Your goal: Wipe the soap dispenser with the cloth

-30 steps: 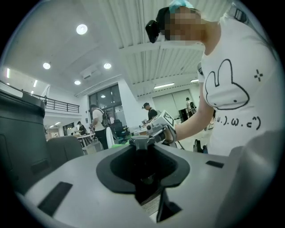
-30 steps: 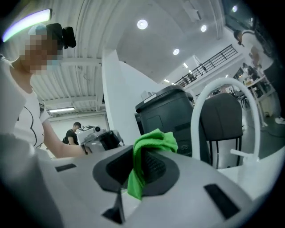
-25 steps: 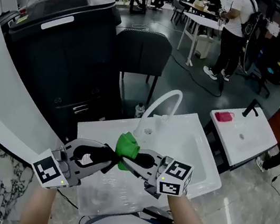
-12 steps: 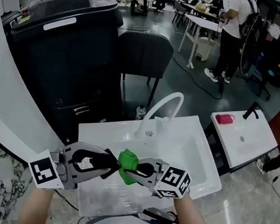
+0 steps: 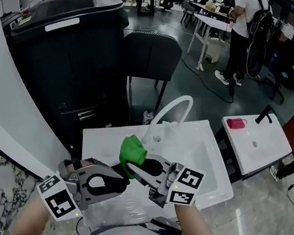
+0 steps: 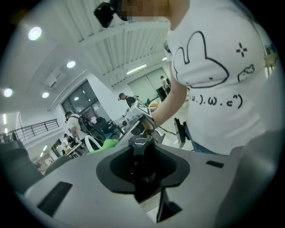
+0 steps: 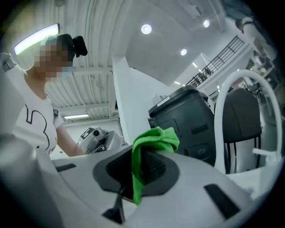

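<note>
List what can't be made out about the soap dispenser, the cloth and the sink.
Soap dispenser: the left gripper view shows only its dark pump top. The left gripper covers its body there and in the head view.
Cloth: bunched up; its lower end is hidden inside the right gripper.
Cloth touching dispenser or not: too small and dark in the head view.
Sink: both grippers cover part of its basin in the head view.

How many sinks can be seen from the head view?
2. The near sink, with a white faucet, is directly below the person; the far sink, with a black faucet, stands to the right. More may be hidden.
</note>
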Demonstrator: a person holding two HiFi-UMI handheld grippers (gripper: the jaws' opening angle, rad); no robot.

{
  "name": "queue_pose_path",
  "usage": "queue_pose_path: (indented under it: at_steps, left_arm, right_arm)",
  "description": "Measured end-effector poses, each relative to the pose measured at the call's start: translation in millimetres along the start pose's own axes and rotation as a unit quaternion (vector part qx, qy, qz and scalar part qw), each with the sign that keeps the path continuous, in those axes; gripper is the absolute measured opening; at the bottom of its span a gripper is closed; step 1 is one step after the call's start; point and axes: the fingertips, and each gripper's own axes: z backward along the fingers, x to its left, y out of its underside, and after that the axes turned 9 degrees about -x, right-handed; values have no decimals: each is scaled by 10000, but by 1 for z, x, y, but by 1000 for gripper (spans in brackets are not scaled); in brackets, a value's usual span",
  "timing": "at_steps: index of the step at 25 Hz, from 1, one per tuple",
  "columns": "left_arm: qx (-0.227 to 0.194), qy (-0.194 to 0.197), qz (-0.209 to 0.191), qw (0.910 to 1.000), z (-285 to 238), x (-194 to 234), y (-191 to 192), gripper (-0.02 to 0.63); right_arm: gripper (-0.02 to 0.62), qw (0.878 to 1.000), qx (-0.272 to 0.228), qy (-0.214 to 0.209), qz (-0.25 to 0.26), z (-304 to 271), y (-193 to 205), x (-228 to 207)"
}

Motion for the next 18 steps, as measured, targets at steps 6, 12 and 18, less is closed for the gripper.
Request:
queue_pose_path:
  at_steps: [6, 12, 18]
  left_arm:
    - [484, -84, -883, 9949, -3, -7, 6, 110]
    - [991, 71, -1783, 9790, -7, -18, 21, 109]
    - [1457, 472, -2432, 9578, -14, -33, 49, 109]
  right_arm:
    - [46, 9966, 348, 472, -581, 12, 43, -24]
    - [46, 9902, 880, 984, -465, 30, 72, -46]
    - [46, 9873, 824, 1093, 803, 34, 10, -47]
